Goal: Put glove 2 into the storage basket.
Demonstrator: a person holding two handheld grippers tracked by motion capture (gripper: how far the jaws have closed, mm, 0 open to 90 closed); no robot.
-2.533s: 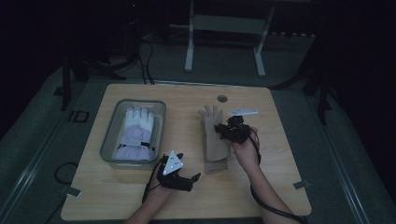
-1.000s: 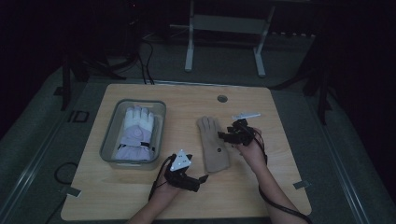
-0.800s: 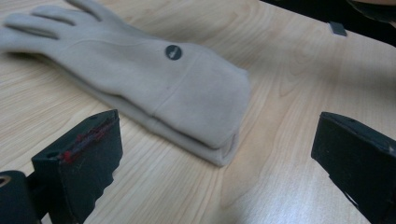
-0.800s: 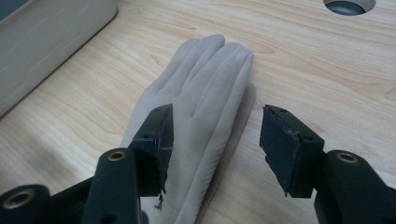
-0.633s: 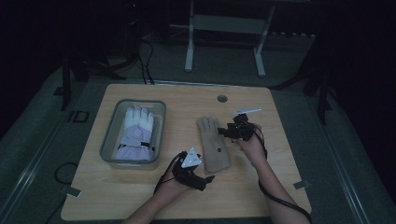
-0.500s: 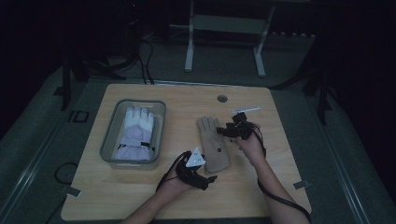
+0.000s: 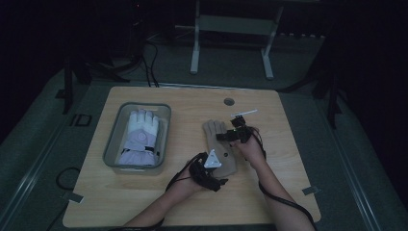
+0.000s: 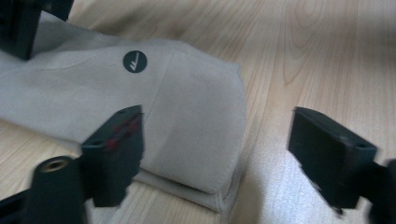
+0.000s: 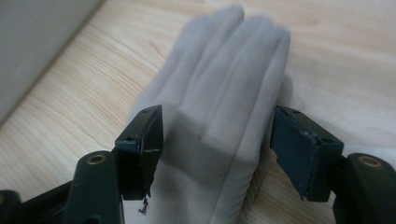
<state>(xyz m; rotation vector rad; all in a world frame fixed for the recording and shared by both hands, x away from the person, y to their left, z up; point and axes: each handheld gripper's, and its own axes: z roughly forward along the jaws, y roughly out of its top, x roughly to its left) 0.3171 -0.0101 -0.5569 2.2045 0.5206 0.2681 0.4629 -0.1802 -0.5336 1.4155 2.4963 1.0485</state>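
The beige glove (image 7: 219, 147) lies flat on the wooden counter (image 7: 288, 183), just right of the grey bin (image 7: 113, 144) where a white and lilac glove (image 7: 139, 137) already rests, and compared with a couple of seconds ago it has slid a little toward the person, with both hands closing in on it. The left tool (image 7: 211, 180), which hung out to the left of the cuff a second ago, now sits at the cuff end; in the left gripper view its jaws straddle the cuff corner (image 8: 205, 154) and have just been closing, though they stand released, with clear gap on both sides and no pad pressing the cloth. The right tool (image 7: 222, 136) is over the finger end; in the right gripper view the glove's fingers (image 9: 224, 93) lie between its jaws, which have just been opening and are likewise released, not pinching. My reading is that the glove has been set straight and both ends are being lined up for a fresh pinch, probably to lift it across to the bin beside its partner.
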